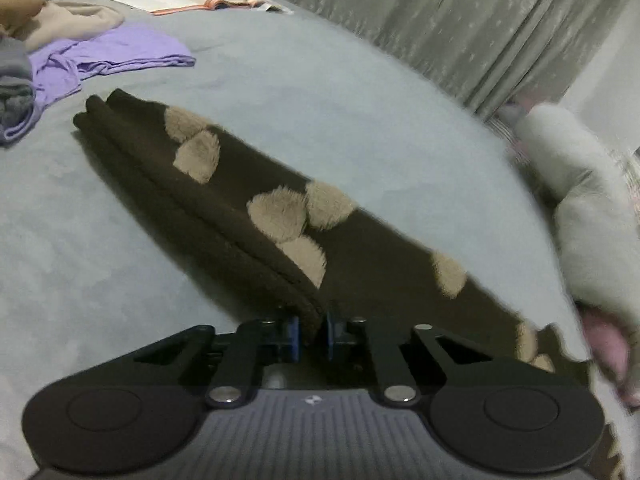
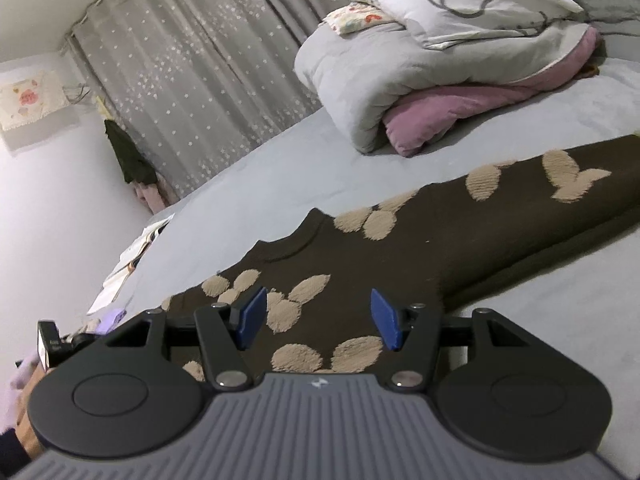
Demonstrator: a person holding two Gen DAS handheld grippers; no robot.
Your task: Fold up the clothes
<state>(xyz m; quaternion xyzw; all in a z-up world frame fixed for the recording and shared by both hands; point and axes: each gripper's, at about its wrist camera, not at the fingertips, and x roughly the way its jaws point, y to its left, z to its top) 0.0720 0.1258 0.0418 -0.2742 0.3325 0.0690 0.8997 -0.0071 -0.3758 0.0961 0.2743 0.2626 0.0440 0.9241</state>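
On the grey bed (image 1: pixel 360 92) lies the brown sweater (image 1: pixel 248 184), part folded. The left gripper (image 1: pixel 312 330) has its jaws clamped on a doubled edge, likely to carry it over; the right gripper (image 2: pixel 318 320) hovers above, jaws apart.

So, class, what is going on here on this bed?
A person is folding a brown sweater with beige patches on a grey bed. The left gripper is shut on a folded edge of it. The right gripper hangs open over the sweater's body. Purple clothes lie further off.
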